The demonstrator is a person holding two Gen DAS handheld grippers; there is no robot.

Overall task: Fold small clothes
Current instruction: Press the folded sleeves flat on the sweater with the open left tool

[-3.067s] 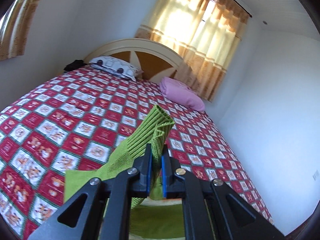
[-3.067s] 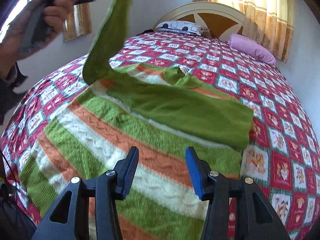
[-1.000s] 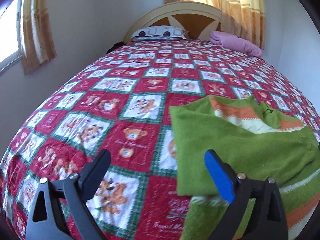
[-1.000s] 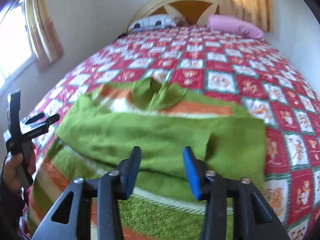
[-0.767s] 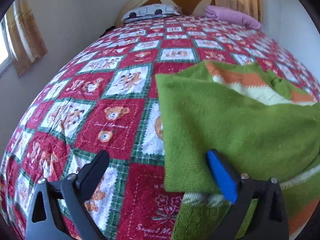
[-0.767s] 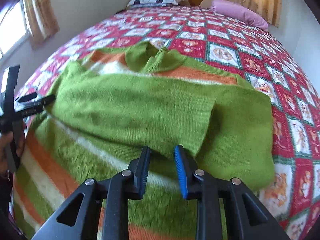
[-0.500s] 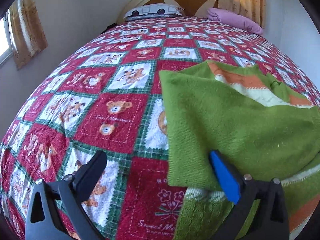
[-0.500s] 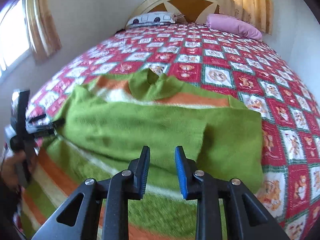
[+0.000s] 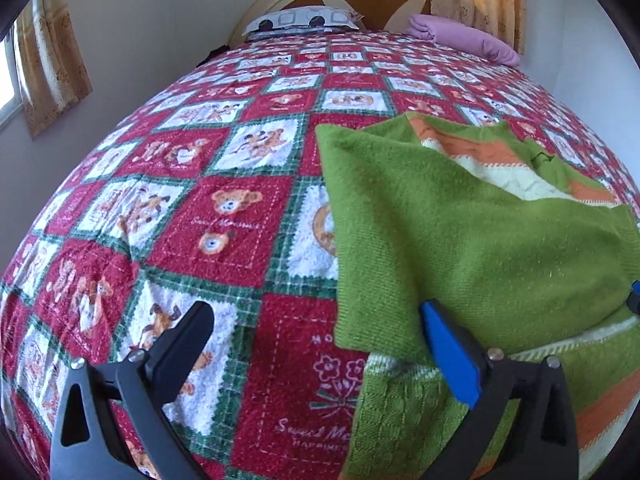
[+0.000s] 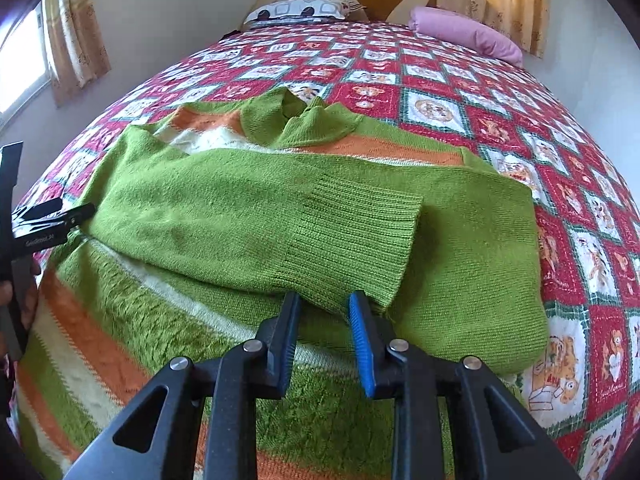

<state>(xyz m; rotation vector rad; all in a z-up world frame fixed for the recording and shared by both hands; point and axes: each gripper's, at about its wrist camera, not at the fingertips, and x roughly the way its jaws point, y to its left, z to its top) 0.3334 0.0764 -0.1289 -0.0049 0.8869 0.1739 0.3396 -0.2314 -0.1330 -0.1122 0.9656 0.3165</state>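
Striped sweater [image 10: 168,332] lies on the bed [image 10: 500,92], sleeves folded across; right gripper [image 10: 322,312] hangs narrowly parted, holding nothing, over a cuff [image 10: 360,240]; left gripper [image 9: 316,344] gapes wide, empty, at its edge.

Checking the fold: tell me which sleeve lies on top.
The sleeve coming from the picture's left lies on top; its ribbed cuff overlaps the other sleeve, folded in from the right.

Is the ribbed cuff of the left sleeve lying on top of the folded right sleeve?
Touching. In the right wrist view the cuff overlaps the right sleeve, with its edge flat across it and no gap showing.
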